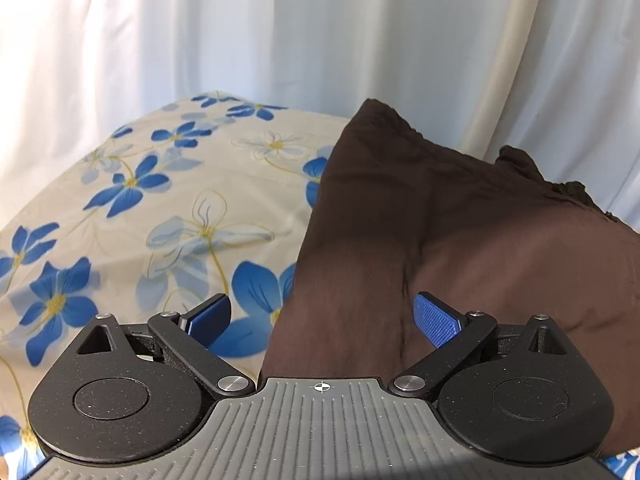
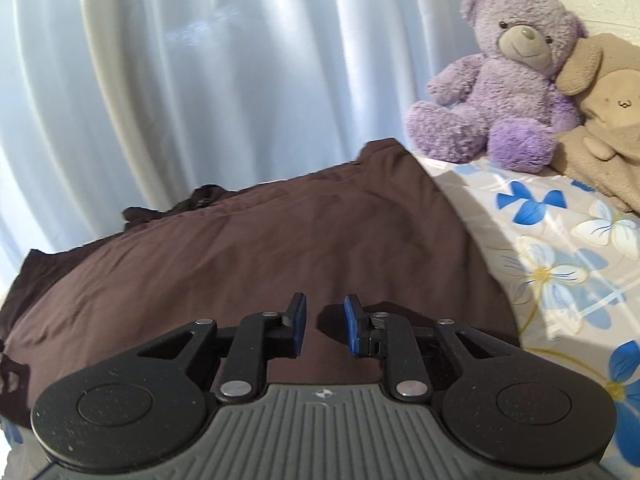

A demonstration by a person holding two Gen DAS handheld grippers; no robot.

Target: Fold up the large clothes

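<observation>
A dark brown garment [image 1: 440, 232] lies spread on a bed with a cream sheet printed with blue flowers [image 1: 140, 200]. In the left wrist view my left gripper [image 1: 324, 318] is wide open just above the garment's left edge, its blue pads holding nothing. In the right wrist view the garment [image 2: 260, 248] fills the middle. My right gripper [image 2: 325, 326] hovers over it with the jaws narrowly apart and nothing between them.
White curtains [image 2: 200, 60] hang behind the bed. A purple teddy bear [image 2: 508, 76] and a beige plush toy [image 2: 600, 120] sit at the back right on the sheet [image 2: 560, 264].
</observation>
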